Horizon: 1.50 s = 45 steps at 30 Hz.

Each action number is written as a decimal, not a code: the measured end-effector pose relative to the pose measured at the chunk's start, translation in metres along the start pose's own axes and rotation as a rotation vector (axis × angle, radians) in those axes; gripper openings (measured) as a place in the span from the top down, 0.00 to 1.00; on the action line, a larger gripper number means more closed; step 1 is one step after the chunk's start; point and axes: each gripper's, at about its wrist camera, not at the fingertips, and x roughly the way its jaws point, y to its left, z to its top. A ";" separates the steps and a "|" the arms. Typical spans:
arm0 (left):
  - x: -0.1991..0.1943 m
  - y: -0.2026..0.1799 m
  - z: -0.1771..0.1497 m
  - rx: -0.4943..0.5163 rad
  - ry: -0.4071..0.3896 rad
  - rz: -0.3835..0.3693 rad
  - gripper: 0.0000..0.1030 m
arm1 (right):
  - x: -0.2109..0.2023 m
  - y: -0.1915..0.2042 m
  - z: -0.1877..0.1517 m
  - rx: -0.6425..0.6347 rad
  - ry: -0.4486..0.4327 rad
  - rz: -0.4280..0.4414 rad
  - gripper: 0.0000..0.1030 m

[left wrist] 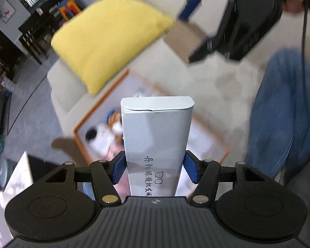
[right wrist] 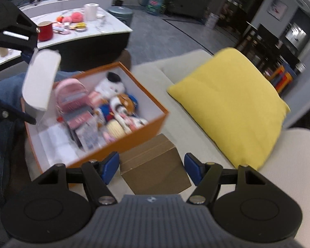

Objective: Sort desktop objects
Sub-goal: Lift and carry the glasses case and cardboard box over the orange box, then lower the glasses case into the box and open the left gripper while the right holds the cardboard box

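My left gripper [left wrist: 154,168] is shut on a tall white carton [left wrist: 157,136] with printed characters and a glasses drawing, held above an open orange storage box [left wrist: 97,107] on a beige sofa. In the right wrist view the same white carton [right wrist: 41,80] hangs over the left end of the orange box [right wrist: 150,128], which holds several plush toys and small packs. My right gripper [right wrist: 152,167] stands around a small brown cardboard box [right wrist: 155,165] beside the orange box; its blue pads [right wrist: 191,167] sit at the box's sides, contact unclear.
A yellow cushion [right wrist: 233,103] lies on the sofa [right wrist: 289,175] to the right of the boxes. A white marble table [right wrist: 78,31] behind holds a red mug [right wrist: 45,30], a paper roll and toys. The person's jeans-clad leg [left wrist: 283,111] is at the right.
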 end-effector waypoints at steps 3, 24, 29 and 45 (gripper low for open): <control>0.015 0.001 -0.013 0.030 0.060 -0.009 0.33 | 0.008 0.016 0.013 -0.025 -0.004 0.027 0.31; 0.098 0.000 -0.033 0.248 0.177 -0.285 0.33 | 0.058 0.043 0.048 -0.110 0.093 0.112 0.31; 0.108 0.009 -0.029 0.214 0.162 -0.380 0.32 | 0.065 0.044 0.051 -0.133 0.111 0.143 0.31; 0.090 0.017 -0.040 0.231 0.125 -0.368 0.32 | 0.076 0.054 0.055 -0.182 0.144 0.172 0.31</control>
